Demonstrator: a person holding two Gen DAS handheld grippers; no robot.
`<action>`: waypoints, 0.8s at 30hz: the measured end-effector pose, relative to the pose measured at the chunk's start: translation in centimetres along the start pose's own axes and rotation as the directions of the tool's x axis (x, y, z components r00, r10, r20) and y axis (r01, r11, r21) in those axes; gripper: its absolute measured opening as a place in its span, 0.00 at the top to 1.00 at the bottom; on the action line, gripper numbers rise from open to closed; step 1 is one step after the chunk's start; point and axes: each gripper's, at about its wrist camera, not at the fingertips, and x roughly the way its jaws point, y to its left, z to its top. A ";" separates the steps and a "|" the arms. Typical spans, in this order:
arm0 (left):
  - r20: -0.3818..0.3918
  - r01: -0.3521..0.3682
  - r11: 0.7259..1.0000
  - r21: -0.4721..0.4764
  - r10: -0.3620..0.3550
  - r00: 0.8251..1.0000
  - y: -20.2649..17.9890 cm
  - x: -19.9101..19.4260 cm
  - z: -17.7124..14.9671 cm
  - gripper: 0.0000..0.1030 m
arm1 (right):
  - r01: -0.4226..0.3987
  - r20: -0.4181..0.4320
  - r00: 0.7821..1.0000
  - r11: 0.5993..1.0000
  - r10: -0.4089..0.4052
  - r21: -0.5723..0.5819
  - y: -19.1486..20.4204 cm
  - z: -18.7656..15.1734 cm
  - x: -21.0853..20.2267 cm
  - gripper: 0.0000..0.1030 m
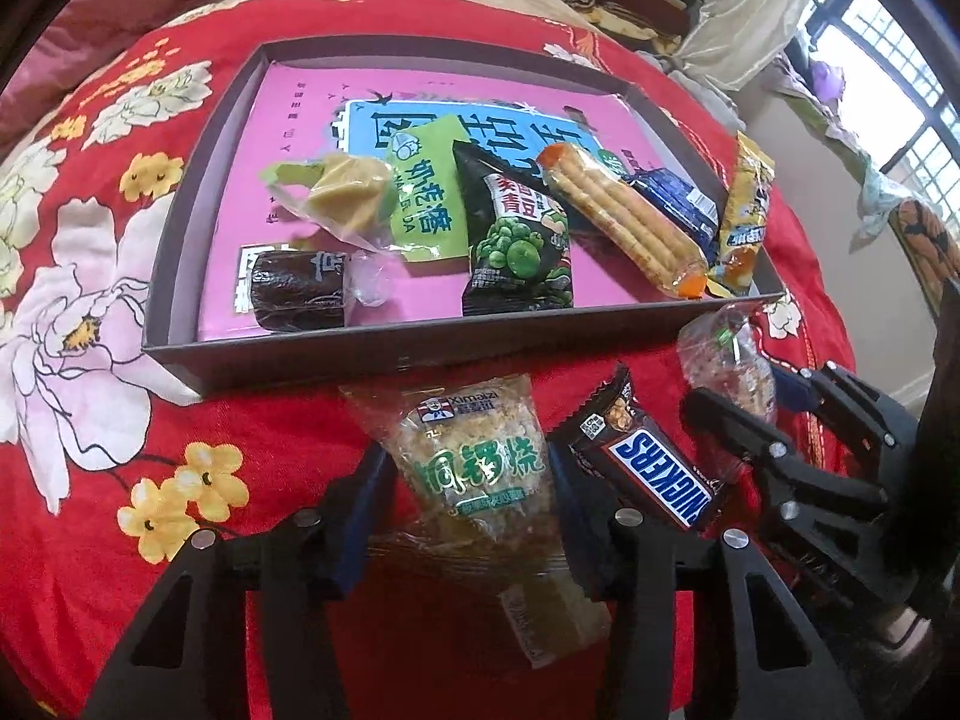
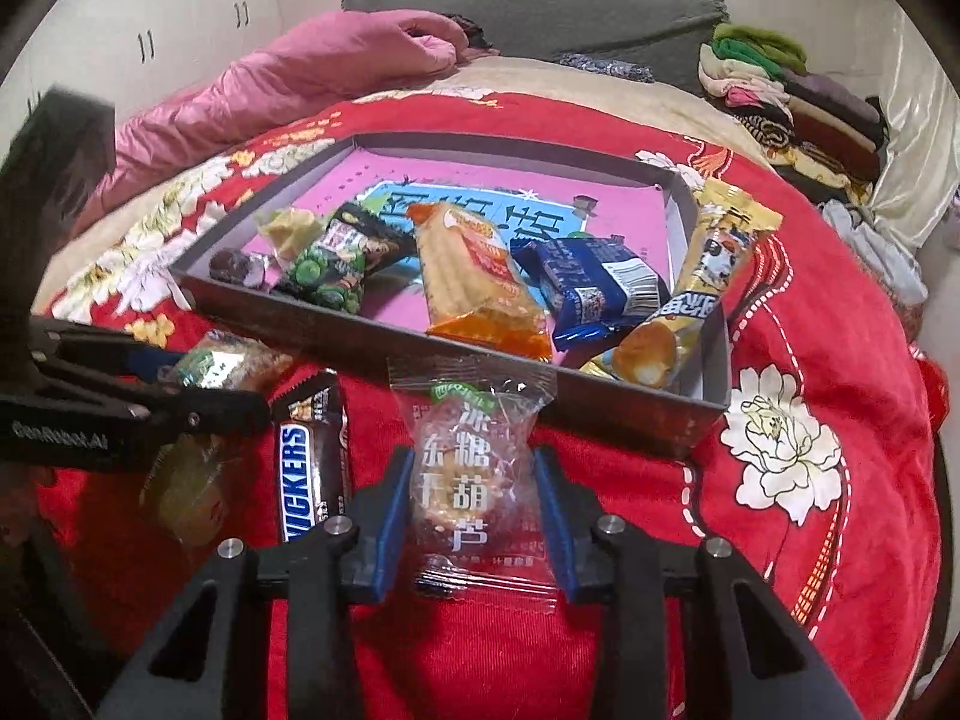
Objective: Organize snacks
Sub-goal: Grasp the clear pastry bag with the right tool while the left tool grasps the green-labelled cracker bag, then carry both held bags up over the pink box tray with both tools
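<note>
Red floral bedding [image 1: 252, 414] covers the bed, and a shallow grey box [image 1: 360, 354] with a pink printed floor sits across the middle of both views. Inside it lie a green-pea packet [image 1: 519, 240], a long cracker pack [image 1: 624, 222], a blue packet [image 2: 594, 288], a yellow stick pack [image 2: 702, 282] and a dark wrapped cake [image 1: 297, 294]. Below the box, on the bedding, the left claw [image 1: 465, 468] has its blue pads closed against the sides of a clear pastry packet with green lettering [image 1: 480, 456]. At lower centre of the right wrist view, the right claw [image 2: 474, 504] grips a clear candied-fruit packet [image 2: 468, 462]. A Snickers bar [image 1: 648, 462] lies between the two packets.
</note>
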 end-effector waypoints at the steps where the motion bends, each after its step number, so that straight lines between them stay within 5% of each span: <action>1: 0.004 -0.003 1.000 0.006 0.003 1.000 -0.1 -0.1 0.0 0.50 | -0.016 0.008 1.000 1.000 0.016 0.019 -0.2 0.0 -0.3 0.62; 24: 0.131 -0.017 0.999 -0.048 0.023 0.991 0.3 -6.7 0.5 0.50 | -0.125 0.147 0.983 0.989 0.112 0.082 -2.0 1.2 -3.9 0.62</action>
